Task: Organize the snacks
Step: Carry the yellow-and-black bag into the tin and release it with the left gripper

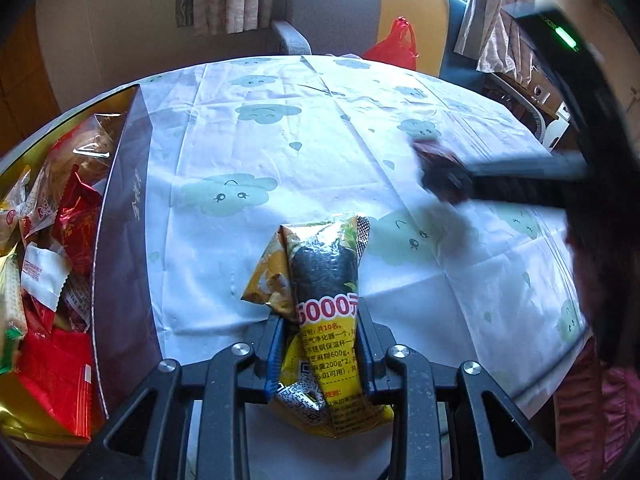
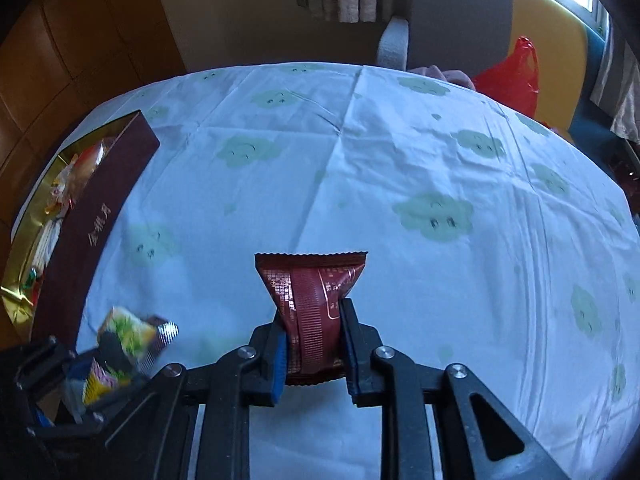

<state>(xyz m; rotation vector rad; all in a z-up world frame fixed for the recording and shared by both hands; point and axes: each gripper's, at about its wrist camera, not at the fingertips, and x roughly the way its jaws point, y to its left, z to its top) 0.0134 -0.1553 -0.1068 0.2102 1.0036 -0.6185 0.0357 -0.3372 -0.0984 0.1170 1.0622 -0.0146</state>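
My left gripper (image 1: 320,340) is shut on a yellow snack packet (image 1: 324,280) with a dark seaweed roll printed on it, held above the table. My right gripper (image 2: 314,332) is shut on a dark red snack packet (image 2: 312,296), also held above the table. In the left wrist view the right gripper (image 1: 444,176) with its red packet shows blurred at the right. In the right wrist view the left gripper (image 2: 104,364) with the yellow packet (image 2: 128,340) shows at the lower left. A maroon box (image 1: 124,208) with a gold lining, holding several wrapped snacks (image 1: 56,240), stands at the left; it also shows in the right wrist view (image 2: 92,224).
The round table (image 1: 312,160) wears a white cloth with green cloud faces. A grey and yellow chair (image 1: 360,12) and a red plastic bag (image 1: 396,44) stand behind its far edge. Curtains hang at the back.
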